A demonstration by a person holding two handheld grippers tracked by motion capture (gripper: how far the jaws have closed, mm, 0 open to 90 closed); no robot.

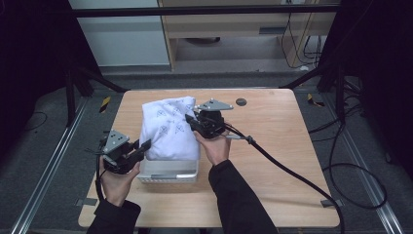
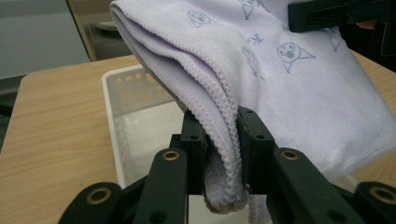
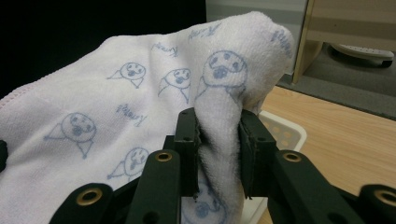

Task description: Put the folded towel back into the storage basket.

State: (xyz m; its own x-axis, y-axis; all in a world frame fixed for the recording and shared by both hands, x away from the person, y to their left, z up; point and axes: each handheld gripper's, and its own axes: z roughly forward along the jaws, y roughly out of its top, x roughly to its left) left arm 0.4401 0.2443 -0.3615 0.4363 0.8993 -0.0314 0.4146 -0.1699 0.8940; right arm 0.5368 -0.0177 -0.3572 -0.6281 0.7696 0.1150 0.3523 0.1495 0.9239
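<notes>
Towel [image 1: 168,127]: folded, suspended over white basket [image 1: 168,174], not yet inside. Left gripper [image 1: 142,147] and right gripper [image 1: 190,119] clamped tight on opposite edges. Remaining: lower in, release.

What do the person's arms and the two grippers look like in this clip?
Both forearms wear dark long sleeves; the hands are ungloved. The left gripper and right gripper are black, each topped by a grey three-cornered plate. Their jaws are black bars with brass-coloured pivot rings. A thick black cable trails from the right one.
</notes>
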